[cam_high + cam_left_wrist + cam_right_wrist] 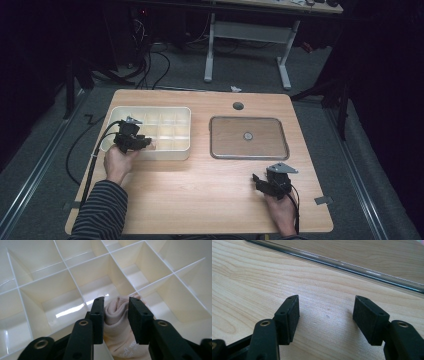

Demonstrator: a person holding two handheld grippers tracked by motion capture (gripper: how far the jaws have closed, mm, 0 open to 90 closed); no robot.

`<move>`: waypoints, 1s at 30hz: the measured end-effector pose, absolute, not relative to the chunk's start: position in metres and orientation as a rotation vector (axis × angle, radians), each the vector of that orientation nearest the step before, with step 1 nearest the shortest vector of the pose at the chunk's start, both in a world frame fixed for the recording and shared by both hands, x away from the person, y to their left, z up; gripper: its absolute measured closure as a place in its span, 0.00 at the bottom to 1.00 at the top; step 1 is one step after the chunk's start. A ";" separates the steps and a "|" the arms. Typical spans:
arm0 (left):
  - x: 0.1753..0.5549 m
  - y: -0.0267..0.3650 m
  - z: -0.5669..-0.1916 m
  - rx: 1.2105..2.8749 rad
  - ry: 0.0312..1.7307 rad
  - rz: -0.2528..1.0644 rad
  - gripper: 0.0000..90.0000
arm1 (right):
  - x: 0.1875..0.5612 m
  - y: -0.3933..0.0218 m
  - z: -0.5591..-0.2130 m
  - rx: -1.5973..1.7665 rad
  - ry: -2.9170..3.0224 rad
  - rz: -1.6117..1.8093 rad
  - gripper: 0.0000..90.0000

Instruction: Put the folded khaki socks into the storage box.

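While our left gripper (pixel 115 307) hangs over the cream divided box (pixel 170 112), its jaws sit apart around a rolled beige sock (pixel 117 315) in a near compartment. Our right gripper (pixel 325 315) rests with jaws wide apart on the table (pixel 200 190), near the empty metal tray (pixel 214 145).

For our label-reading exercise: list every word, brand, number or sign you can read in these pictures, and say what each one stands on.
Pale printed lettering on the beige sock, near its lower end between the jaws of the left gripper: too small and blurred to read.
White divided box: no text.
Wooden table: no text.
Metal tray: no text.
Right gripper: no text.
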State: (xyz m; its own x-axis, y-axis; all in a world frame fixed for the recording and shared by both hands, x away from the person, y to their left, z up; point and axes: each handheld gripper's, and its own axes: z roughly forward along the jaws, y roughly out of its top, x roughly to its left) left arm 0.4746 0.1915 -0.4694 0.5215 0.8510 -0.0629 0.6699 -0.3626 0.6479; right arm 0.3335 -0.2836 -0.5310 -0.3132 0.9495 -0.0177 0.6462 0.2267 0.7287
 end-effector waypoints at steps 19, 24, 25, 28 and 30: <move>0.459 0.209 -0.449 1.999 1.253 0.384 0.51 | 0.334 -0.284 -0.531 1.465 2.042 0.868 0.43; 0.453 0.216 -0.446 1.974 1.252 0.377 0.53 | 0.334 -0.284 -0.531 1.465 2.042 0.868 0.43; 0.452 0.216 -0.445 1.973 1.249 0.378 0.54 | 0.334 -0.284 -0.531 1.465 2.042 0.868 0.43; 0.448 0.219 -0.442 1.972 1.246 0.389 0.54 | 0.334 -0.284 -0.531 1.465 2.042 0.868 0.43; 0.447 0.220 -0.440 1.967 1.244 0.391 0.54 | 0.334 -0.284 -0.531 1.465 2.042 0.868 0.42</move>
State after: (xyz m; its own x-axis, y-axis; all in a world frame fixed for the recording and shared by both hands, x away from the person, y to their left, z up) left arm 0.4471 0.2201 -0.4402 0.4776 0.8681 -0.1353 0.6346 -0.2344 0.7365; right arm 0.3335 -0.2836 -0.5310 -0.3131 0.9496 -0.0171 0.6464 0.2262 0.7287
